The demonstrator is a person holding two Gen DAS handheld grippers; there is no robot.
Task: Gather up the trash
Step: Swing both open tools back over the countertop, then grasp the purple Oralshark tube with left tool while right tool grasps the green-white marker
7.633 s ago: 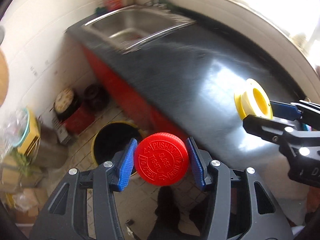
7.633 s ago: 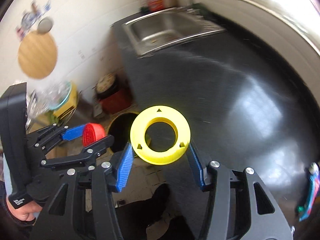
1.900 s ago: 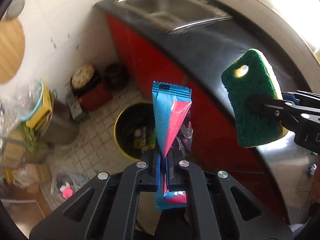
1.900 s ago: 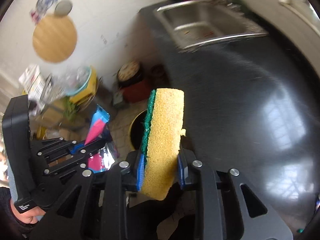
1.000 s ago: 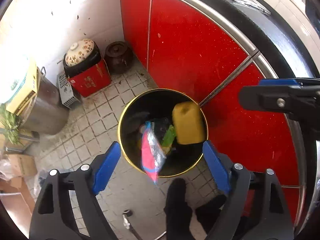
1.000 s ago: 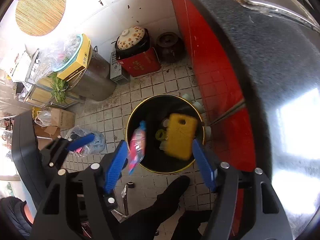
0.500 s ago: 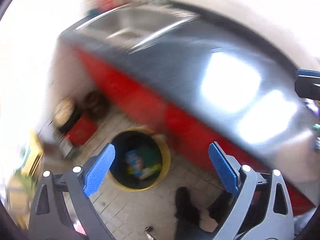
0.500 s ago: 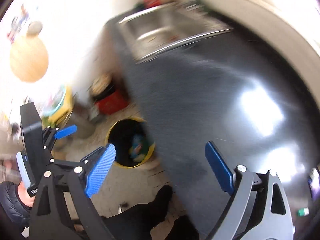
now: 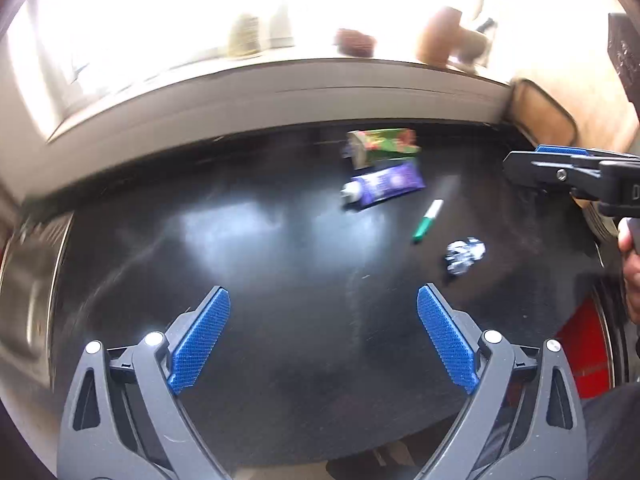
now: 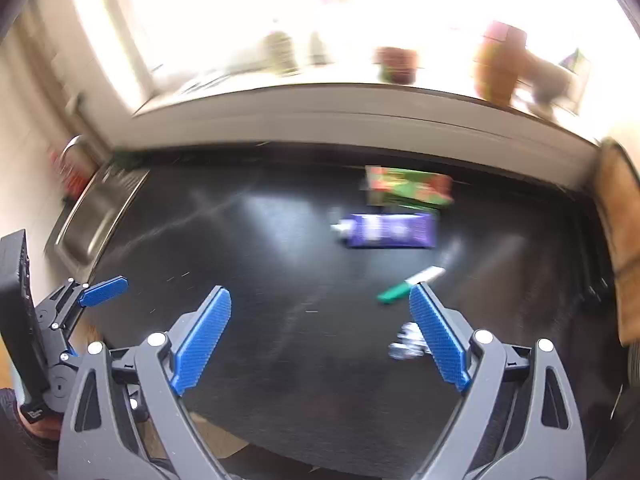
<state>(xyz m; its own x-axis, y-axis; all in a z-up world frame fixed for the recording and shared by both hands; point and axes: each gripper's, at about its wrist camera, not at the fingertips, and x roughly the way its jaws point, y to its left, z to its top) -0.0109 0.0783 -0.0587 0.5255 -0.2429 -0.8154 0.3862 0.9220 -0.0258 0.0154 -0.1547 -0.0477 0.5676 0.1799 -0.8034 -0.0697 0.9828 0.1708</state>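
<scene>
Both grippers are hanging released above the black countertop, each with its jaws spread wide and nothing between them. The left gripper is pointing at bare counter; the right gripper is standing near the last pieces of trash.

In the left wrist view the trash is lying toward 1 o'clock: a green carton close to the back wall, a purple tube just beside it, a green marker nearer, and a crumpled foil ball at about 2 o'clock. In the right wrist view the foil ball is sitting just beside the right blue pad, and the marker is lying near its tip.

I am judging these risks: the round marker may be rolling away if one pad is touching it first, the small foil may be slipping out from a shallow closing, and the pictures are blurred, so the aim may be going wrong
</scene>
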